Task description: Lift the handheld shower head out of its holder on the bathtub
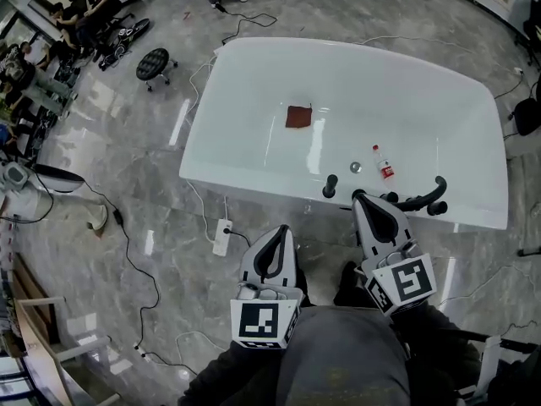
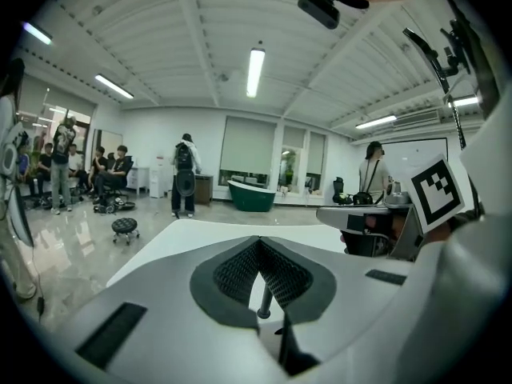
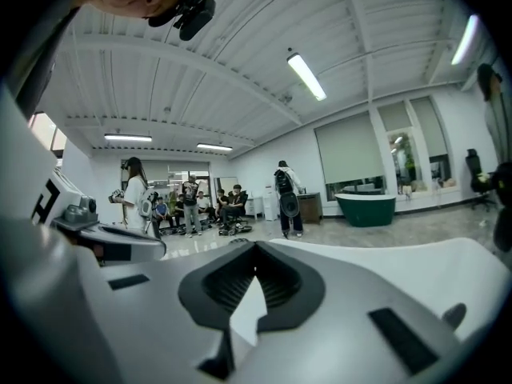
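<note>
black shower head (image 1: 423,200) on bathtub rim (image 1: 254,186)

Right gripper (image 1: 360,196) tip overlaps one end of the shower head (image 1: 423,200) at the bathtub (image 1: 254,184) near rim; bottle (image 1: 384,166) label illegible.

A red cloth (image 1: 298,116) and bottle (image 1: 383,162) lie apart.

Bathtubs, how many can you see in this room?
2. The white bathtub is close, straight ahead; the dark green bathtub stands far across the room. Others may be hidden.
</note>
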The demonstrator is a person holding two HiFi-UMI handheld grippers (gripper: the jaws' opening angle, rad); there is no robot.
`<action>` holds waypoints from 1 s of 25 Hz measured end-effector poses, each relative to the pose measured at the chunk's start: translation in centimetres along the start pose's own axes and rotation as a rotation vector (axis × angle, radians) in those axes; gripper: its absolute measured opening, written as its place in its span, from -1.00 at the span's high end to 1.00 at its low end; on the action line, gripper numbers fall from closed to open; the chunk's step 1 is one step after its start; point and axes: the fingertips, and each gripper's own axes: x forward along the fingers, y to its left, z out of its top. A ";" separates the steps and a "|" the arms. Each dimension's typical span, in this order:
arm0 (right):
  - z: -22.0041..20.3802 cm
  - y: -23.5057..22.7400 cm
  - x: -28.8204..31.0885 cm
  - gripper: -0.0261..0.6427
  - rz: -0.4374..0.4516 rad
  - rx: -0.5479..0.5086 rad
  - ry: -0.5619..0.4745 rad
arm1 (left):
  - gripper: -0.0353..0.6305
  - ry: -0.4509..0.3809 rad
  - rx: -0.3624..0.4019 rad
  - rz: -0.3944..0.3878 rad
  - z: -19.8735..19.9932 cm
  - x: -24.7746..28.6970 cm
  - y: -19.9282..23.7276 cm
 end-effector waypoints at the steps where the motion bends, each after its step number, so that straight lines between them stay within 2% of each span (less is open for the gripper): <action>1: 0.2 0.1 0.8 0.91 -0.017 -0.002 0.001 | 0.89 -0.001 0.005 -0.021 0.4 0.7 0.8; 12: 0.0 0.2 6.5 0.91 -0.143 0.001 0.039 | 0.89 0.009 0.007 -0.148 1.8 5.9 6.0; 18: 0.0 0.3 8.0 0.91 -0.201 0.007 0.030 | 0.89 0.004 0.023 -0.209 2.4 7.4 7.3; 25: -0.6 -1.0 8.2 0.91 -0.276 0.021 0.020 | 0.89 0.036 0.045 -0.274 1.8 9.6 7.4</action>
